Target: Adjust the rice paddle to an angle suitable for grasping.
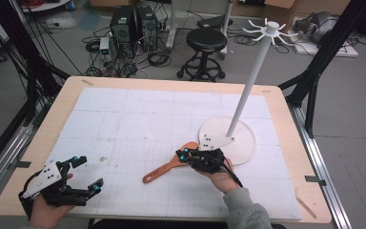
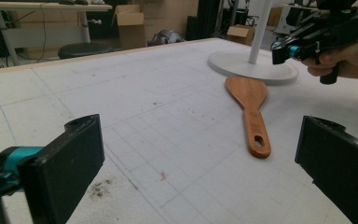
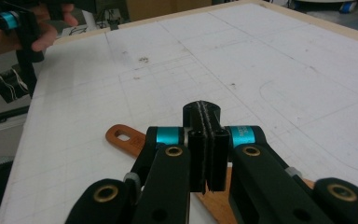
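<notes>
R gripper [image 1: 187,155] is clenched, jaws pressed flat together w/ nothing between them. I see that clearly in the right gripper view, pads [image 3: 207,140] face to face, no gap. It hovers just over the wooden spatula [image 1: 169,168], above the blade end. I can't tell if it touches the wood; the left gripper view shows it apart, off above the blade.

Spatula lies flat on the white gridded mat [image 1: 138,119], blade end next to the rim of the white round base [image 1: 243,143], handle pointing toward my near-left, hang hole at the handle tip. In the left gripper view the spatula [image 2: 252,112] has its blade just short of the base [image 2: 242,70], touching or not, can't tell. In the right gripper view the handle [image 3: 126,139] w/ the hole pokes out left of the jaws, blade edge shows under the gripper body at bottom right.

L gripper [image 1: 88,174] is released, jaws wide apart, empty. It sits at the near-left corner of the table [image 1: 71,90], well apart from the spatula, pointing across the mat toward it. Left gripper view: both black pads [image 2: 70,163] frame the mat, nothing between them.

White pole [image 1: 250,81] rises tilted from the base, spoked hook head [image 1: 269,29] on top, no items hung. Black stool [image 1: 206,40] and PC towers [image 1: 133,26] on the floor behind the table.
</notes>
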Available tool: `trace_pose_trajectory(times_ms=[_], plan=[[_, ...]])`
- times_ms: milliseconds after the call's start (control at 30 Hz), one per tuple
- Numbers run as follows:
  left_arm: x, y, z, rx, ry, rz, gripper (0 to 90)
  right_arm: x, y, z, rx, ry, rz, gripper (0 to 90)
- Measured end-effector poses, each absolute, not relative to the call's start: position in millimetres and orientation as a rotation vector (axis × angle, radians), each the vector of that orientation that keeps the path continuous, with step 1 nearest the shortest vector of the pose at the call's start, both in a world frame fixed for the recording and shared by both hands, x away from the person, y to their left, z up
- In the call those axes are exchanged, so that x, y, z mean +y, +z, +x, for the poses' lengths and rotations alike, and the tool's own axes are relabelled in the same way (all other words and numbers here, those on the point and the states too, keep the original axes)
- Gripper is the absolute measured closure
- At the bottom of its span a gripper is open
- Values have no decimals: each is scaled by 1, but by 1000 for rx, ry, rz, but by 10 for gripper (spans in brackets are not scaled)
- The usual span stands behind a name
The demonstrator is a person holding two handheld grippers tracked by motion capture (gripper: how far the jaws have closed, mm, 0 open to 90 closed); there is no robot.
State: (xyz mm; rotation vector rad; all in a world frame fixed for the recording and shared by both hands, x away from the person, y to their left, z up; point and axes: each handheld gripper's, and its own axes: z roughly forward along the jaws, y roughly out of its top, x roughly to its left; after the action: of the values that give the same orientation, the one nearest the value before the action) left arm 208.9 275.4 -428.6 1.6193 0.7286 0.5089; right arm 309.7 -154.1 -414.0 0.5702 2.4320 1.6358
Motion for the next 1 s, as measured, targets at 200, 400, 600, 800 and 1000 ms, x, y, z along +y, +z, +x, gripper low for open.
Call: trace_pose_trajectory(times_ms=[200,400,600,800,1000], plan=[[279,-429,204,742,516,1615,17,-146,-417,320,2461,1606,553,892],[282,-430,199,760,525,1611,17,-142,-420,332,2478,1597,561,892],[285,-430,195,773,528,1612,17,-130,-423,345,2532,1518,557,893],[288,-430,191,785,537,1607,17,-125,-429,357,2583,1439,574,895],[289,-431,188,789,542,1608,17,-122,-433,368,2627,1377,605,895]])
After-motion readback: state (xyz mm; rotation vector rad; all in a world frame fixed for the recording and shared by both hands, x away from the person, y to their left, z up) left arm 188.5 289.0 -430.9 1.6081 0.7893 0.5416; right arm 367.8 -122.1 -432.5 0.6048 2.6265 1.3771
